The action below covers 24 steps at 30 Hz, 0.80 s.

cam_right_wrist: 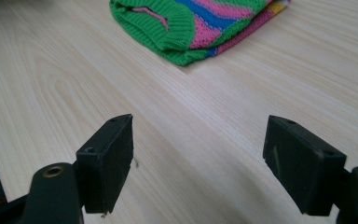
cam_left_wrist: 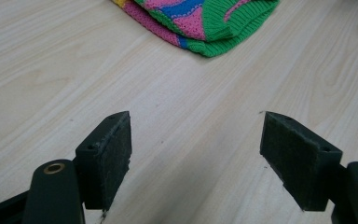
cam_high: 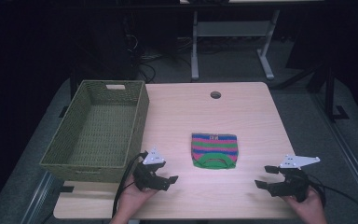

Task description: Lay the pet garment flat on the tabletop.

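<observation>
Item 1: folded knit garment [cam_high: 214, 150], striped pink, blue and green with a green ribbed hem. It lies flat on the wooden table [cam_high: 242, 107], between the 2 tongs and a little beyond them, its hem edge turned toward the person. In the left gripper view it sits ahead and to the right of the jaws [cam_left_wrist: 200, 21]; in the right gripper view, ahead and to the left [cam_right_wrist: 200, 25]. That placement probably suits a pickup from both sides.

Item 2: left gripper [cam_high: 168, 179], jaws spread wide, nothing between them, held low over bare table just left of the garment.

Item 3: right gripper [cam_high: 266, 176], jaws likewise apart and empty, farther off to the right.

Item 4: green woven basket [cam_high: 140, 116], beyond and left of the left gripper, empty; likely where the garment is meant to go.

Writing: a small dark mark near the garment's far edge, too small to read.
</observation>
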Tool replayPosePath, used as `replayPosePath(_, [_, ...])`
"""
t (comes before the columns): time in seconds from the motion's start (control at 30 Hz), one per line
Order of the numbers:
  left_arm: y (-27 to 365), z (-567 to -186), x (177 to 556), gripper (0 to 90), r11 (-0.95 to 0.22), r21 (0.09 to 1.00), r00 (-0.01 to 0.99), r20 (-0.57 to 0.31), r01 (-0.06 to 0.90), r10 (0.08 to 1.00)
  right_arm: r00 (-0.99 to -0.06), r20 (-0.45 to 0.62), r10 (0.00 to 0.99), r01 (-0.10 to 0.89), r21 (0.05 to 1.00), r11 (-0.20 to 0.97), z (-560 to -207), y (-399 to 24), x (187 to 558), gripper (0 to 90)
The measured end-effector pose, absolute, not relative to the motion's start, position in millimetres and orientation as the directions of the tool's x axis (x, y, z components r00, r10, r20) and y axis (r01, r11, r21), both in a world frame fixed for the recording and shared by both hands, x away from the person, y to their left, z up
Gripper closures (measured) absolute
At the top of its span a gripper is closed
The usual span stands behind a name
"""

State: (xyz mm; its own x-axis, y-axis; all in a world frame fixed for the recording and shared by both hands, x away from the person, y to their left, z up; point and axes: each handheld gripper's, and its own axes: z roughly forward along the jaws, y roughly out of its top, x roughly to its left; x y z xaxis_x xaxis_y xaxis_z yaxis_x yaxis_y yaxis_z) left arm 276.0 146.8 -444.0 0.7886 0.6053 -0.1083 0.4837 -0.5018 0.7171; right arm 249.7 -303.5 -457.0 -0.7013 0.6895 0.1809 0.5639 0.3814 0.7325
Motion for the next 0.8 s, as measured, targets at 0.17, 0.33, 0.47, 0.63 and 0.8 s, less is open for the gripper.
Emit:
replayPosePath(0.17, [143.8,-441.9,279.1,24.2,-0.51,0.719,0.795,-0.096,0.472,0.599,-0.708,0.185,0.681,0.558,0.738,0.38,-453.2,-300.1,253.3,23.3])
replayPosePath(0.33, [137.8,-438.8,282.4,24.1,-0.524,0.719,0.807,-0.087,0.456,0.584,-0.711,0.192,0.677,0.565,0.729,0.386,-449.0,-297.3,258.3,22.9])
replayPosePath(0.47, [131.4,-438.0,285.4,23.8,-0.539,0.713,0.816,-0.083,0.449,0.572,-0.71,0.194,0.677,0.567,0.727,0.387,-447.2,-295.9,261.5,22.9])
replayPosePath(0.63, [127.0,-439.9,287.8,23.7,-0.549,0.705,0.823,-0.087,0.448,0.561,-0.714,0.202,0.671,0.571,0.723,0.39,-441.1,-290.0,268.8,22.9])
replayPosePath(0.8, [124.5,-437.2,290.9,23.6,-0.555,0.702,0.823,-0.079,0.447,0.563,-0.717,0.205,0.666,0.571,0.721,0.393,-438.9,-287.0,273.7,22.9])
